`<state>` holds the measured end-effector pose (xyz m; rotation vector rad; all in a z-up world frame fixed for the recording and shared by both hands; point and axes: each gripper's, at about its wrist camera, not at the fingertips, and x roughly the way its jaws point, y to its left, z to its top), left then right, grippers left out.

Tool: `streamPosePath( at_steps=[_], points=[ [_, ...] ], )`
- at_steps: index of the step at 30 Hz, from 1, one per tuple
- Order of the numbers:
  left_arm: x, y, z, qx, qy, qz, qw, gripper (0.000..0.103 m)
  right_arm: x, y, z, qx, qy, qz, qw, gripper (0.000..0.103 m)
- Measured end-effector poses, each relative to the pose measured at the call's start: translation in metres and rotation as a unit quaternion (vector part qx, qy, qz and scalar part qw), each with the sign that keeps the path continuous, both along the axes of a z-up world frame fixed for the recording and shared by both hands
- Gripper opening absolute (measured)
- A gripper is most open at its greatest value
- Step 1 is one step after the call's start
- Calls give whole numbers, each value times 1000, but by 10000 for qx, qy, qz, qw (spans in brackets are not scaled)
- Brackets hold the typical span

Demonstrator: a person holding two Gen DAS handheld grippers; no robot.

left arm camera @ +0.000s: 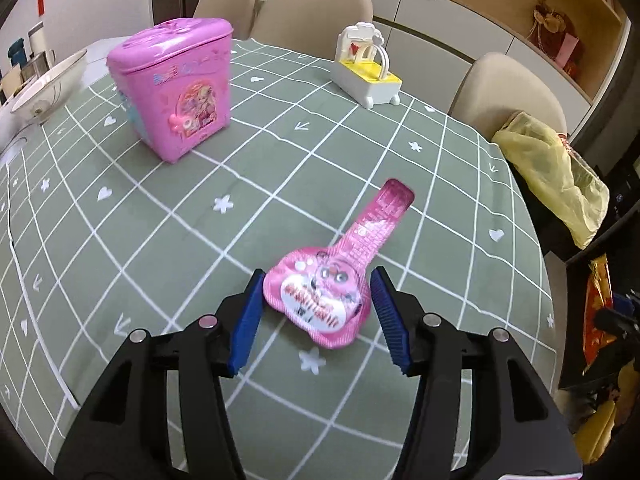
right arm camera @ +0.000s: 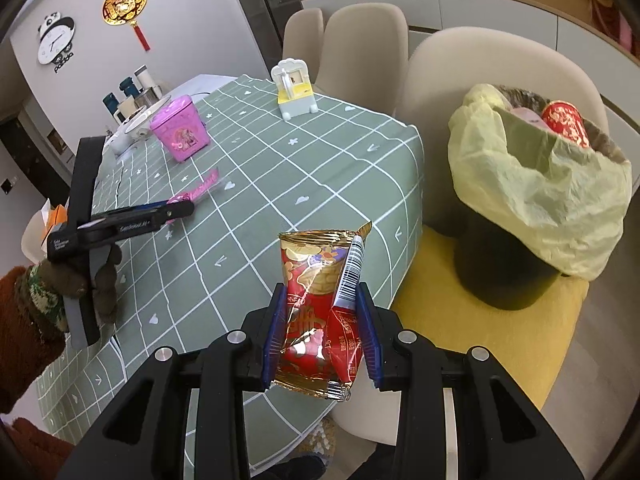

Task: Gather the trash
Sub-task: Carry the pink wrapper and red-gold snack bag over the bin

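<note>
**At the table's edge: one wrapper gripped, one still loose**

Low in the right wrist view, the right gripper (right arm camera: pixel 322 334) is clamped on a red-and-gold snack packet (right arm camera: pixel 320 312), its blue pads pressing both crumpled sides. Low in the left wrist view, the left gripper (left arm camera: pixel 318 320) stands part open around the round end of a pink wrapper (left arm camera: pixel 336 280), which lies flat on the green checked tablecloth (left arm camera: pixel 160 216); a gap shows at the right pad, and whether the left pad touches is hard to tell. Farther off, at the right of the right wrist view, the bin with a yellow bag (right arm camera: pixel 540 184) sits on a chair seat, already holding a red can.

The likeliest slip, I judge, is the thin pink wrapper sliding or buckling as the jaws close, because it lies flat on cloth. The foil packet could also catch the bag's drooping rim.

The bin's inside is mostly hidden, and the pink wrapper is blurred. A pink toy box (left arm camera: pixel 180 88) stands upper left, beyond.
</note>
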<state>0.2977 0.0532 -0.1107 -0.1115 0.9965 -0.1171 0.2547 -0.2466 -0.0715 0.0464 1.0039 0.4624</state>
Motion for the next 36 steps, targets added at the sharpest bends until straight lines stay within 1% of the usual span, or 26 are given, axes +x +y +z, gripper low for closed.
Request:
streamPosePath(
  at_steps=[3, 5, 7, 10, 11, 13, 18, 23, 28, 30, 33, 36],
  points=[
    [5, 0, 1, -36, -9, -87, 10000, 51, 0, 3, -2, -12, -3, 36, 10000, 33],
    [5, -2, 0, 54, -19, -146, 9999, 48, 0, 5, -4, -12, -6, 63, 10000, 33],
    [1, -3, 1, 66, -16, -168, 9998, 48, -1, 7, -5, 3, -2, 88, 10000, 33],
    [-9, -3, 4, -76, 21, -43, 10000, 47, 1, 9, -5, 8, -7, 121, 9999, 33],
    [-14, -2, 7, -175, 0, 26, 9998, 47, 1, 9, -5, 7, -11, 128, 9999, 33],
    [-20, -4, 13, -242, -42, 108, 9996, 47, 2, 10, -3, 6, -26, 142, 9999, 33],
    [-32, -18, 44, -160, -342, 148, 9992, 47, 6, 9, 7, 26, -128, 153, 9998, 33],
    [-32, -36, 78, -276, -591, 111, 9978, 48, 17, 2, 36, -68, -475, 207, 9986, 33],
    [-18, -71, 113, -503, -857, -58, 9950, 48, 33, -21, 72, -150, -884, 104, 9959, 33],
    [-8, -91, 126, -625, -956, -178, 9933, 48, 43, -37, 89, -207, -1086, 7, 9939, 33],
    [8, -126, 141, -817, -1041, -428, 9903, 48, 55, -62, 107, -276, -1310, -177, 9908, 33],
    [31, -165, 147, -939, -1025, -691, 9879, 48, 72, -92, 122, -352, -1487, -412, 9874, 33]
  ],
)
